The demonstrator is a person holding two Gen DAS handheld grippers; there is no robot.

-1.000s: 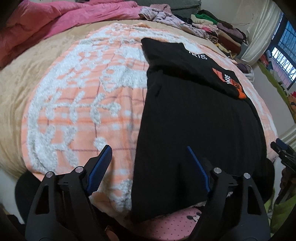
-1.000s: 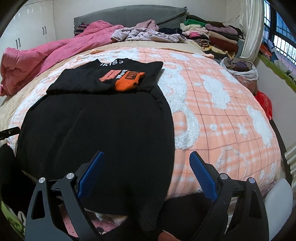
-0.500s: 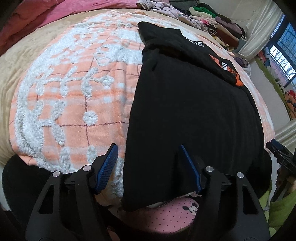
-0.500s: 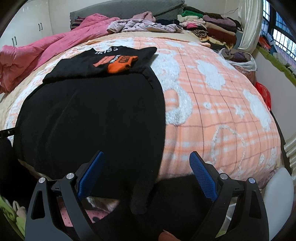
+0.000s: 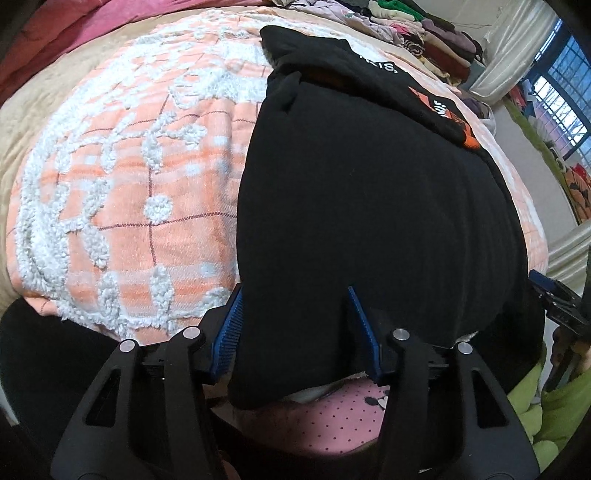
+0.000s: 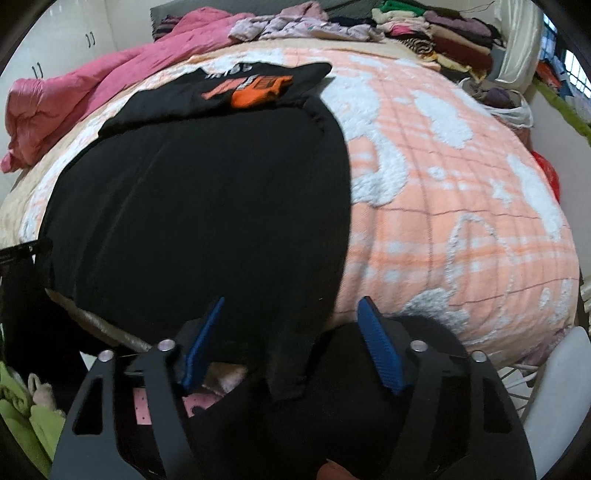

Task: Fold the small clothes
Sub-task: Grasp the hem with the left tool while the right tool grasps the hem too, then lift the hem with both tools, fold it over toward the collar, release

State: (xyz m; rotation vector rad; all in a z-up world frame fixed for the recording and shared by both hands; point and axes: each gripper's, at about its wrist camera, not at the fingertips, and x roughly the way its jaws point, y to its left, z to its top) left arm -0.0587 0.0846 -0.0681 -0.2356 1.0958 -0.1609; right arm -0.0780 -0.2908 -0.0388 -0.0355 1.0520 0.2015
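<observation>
Both grippers point steeply down at the near edge of a bed, each straddling one near corner of a black garment (image 5: pixel 369 206) that lies flat on it. On the left gripper (image 5: pixel 295 325), the blue-padded jaws have just been closing, and the garment's near left corner now sits between them. One blue pad (image 5: pixel 227 332) is right against the cloth's left edge, while the other stands over the cloth; whether they pinch it yet I cannot tell. On the right gripper (image 6: pixel 291 343), the jaws have also just been closing and still stand apart. A narrow tab of the black cloth hangs down over the bed's edge between them, touching neither pad, so this gripper is unclenched.

The black garment spreads from the near edge toward the middle of the bed, on an orange and white checked blanket (image 5: pixel 122 192) with raised fluffy white patterns. At its far end lies a folded black piece with white lettering and an orange print (image 6: pixel 255 92).

Toward the far left of the bed, a pink quilt (image 6: pixel 81 99) is bunched up. Along the far edge lie loose pale clothes (image 6: pixel 295 26), and in the far right corner sits a stack of folded clothes (image 6: pixel 443 33).
</observation>
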